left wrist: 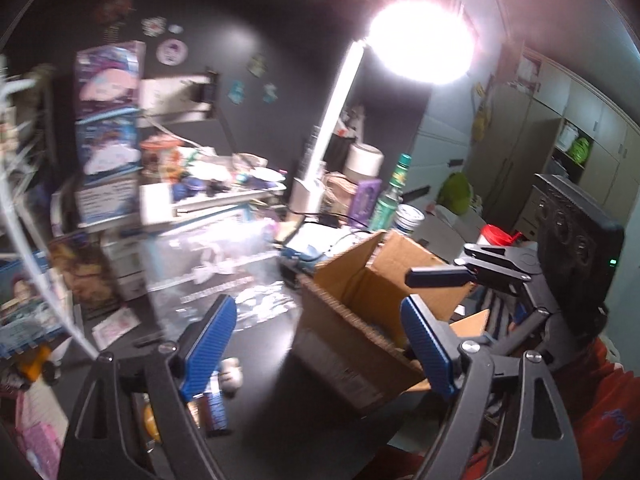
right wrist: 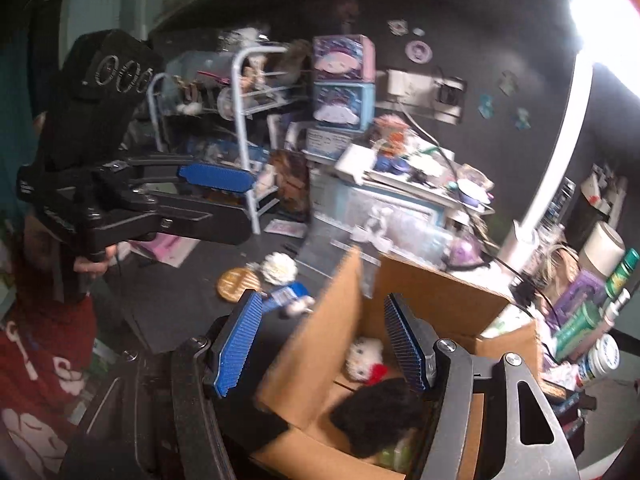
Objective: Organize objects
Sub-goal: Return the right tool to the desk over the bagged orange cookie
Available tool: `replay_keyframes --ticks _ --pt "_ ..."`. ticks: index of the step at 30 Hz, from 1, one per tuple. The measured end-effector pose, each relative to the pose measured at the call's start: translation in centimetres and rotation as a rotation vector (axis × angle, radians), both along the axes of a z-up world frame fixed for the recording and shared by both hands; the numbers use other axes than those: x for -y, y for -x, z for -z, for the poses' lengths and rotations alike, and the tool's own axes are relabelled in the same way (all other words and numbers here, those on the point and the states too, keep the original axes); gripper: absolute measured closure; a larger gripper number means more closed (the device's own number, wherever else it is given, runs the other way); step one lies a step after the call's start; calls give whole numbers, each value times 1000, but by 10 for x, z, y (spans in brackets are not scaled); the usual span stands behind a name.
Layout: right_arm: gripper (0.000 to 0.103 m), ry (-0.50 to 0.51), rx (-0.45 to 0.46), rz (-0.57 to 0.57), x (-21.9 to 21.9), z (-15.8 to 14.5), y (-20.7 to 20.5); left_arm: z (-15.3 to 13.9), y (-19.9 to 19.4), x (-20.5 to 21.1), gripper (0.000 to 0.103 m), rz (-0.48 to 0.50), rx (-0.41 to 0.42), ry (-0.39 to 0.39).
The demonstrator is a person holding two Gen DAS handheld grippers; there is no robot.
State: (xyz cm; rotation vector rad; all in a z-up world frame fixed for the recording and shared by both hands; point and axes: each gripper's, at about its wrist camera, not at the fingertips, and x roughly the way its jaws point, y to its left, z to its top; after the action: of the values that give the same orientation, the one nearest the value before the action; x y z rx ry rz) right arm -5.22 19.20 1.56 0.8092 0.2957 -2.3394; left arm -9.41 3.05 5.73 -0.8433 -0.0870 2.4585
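Note:
An open cardboard box (left wrist: 360, 312) stands on the black desk (left wrist: 272, 344); in the right wrist view the box (right wrist: 420, 292) holds a white plush toy (right wrist: 366, 358) and a dark furry thing (right wrist: 380, 412). My left gripper (left wrist: 316, 344) is open and empty, its right finger over the box's near corner. It also shows in the right wrist view (right wrist: 224, 196) at the left. My right gripper (right wrist: 320, 344) is open and empty, straddling the box's left flap; it shows in the left wrist view (left wrist: 436, 276) above the box. A round biscuit-like disc (right wrist: 239, 283), a white fluffy ball (right wrist: 279, 267) and a small blue-clad doll (right wrist: 290, 298) lie on the desk left of the box.
A bright desk lamp (left wrist: 420, 40) on a white arm glares above. Clear plastic bags (left wrist: 224, 256) lie behind the box. Stacked boxes (right wrist: 344, 80), a wire rack (right wrist: 240, 92), bottles (right wrist: 588, 312) and clutter crowd the back and right. A small doll (left wrist: 224, 380) lies by my left finger.

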Motion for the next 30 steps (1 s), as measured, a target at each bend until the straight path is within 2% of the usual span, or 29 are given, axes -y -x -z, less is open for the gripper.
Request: replay_keyframes --ticks 4,7,12,15,17,20,25,26,27,30 --pt "43 33 22 -110 47 7 -13 9 -19 38 19 -73 -21 4" --pt "43 49 66 -185 85 24 -20 25 -32 70 19 -149 -17 13" --pt "42 114 232 -223 129 72 -1 55 -45 115 19 -227 11 -7" --pt "41 171 353 -187 145 110 18 79 -50 136 19 -235 44 -23" --pt "38 192 395 -134 154 132 28 96 -50 148 19 -227 76 -31" --pt "29 227 418 -52 164 154 42 112 -51 160 19 -205 105 -68" --pt "26 257 443 54 176 176 61 123 -54 172 19 -202 105 -94" --pt "21 262 451 72 176 180 67 125 -55 174 19 -200 103 -100" --pt "18 257 453 89 179 183 71 125 -55 177 19 -198 101 -104" --pt "17 210 419 144 185 189 81 125 -56 188 19 -204 94 -114"
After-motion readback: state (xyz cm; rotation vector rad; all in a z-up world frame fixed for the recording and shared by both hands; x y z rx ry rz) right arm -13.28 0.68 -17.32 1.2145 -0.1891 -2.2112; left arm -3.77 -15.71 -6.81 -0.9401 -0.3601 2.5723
